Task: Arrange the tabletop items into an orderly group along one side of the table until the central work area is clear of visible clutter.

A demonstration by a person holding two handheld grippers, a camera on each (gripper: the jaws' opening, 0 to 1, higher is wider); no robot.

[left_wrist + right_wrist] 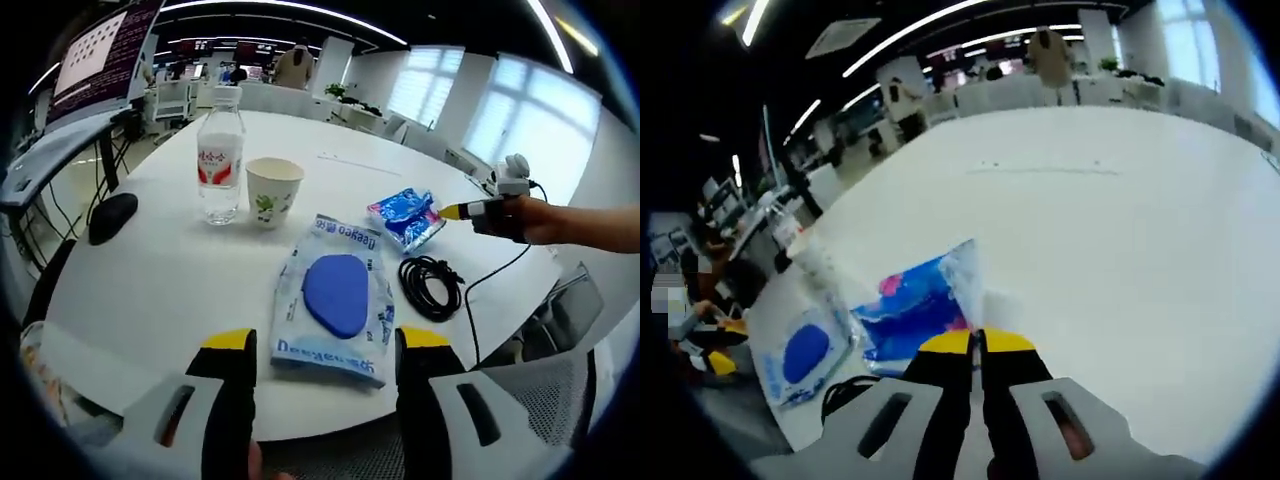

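Starting at the left of the left gripper view, we have a black mouse [112,215] near the table [160,290] edge, then a water bottle [220,165] standing upright with a paper cup [273,191] just beside it. Both will be easy to topple; we judge the bottle best taken around its middle, and the cup, light and crushable, by a gentle pinch at the wall.

Dead ahead lies a flat pouch [335,297] with a blue pad inside, soft and floppy, right between the jaws of our left tool [325,345], which stands wide apart and holds nothing. A corner or edge pinch looks like the way to drag it.

Further right, a coiled black cable [432,285] rests just beside the pouch: limp, likely to uncoil if lifted by one loop.

Then the blue snack bag [406,217], crinkly, light and probably slippery. Our right tool [455,211] reaches in from the right at its edge. In the right gripper view the right tool [977,342] is clenched, yellow tips together, apparently on the bag's [915,305] clear seam, a fair place to hold it.
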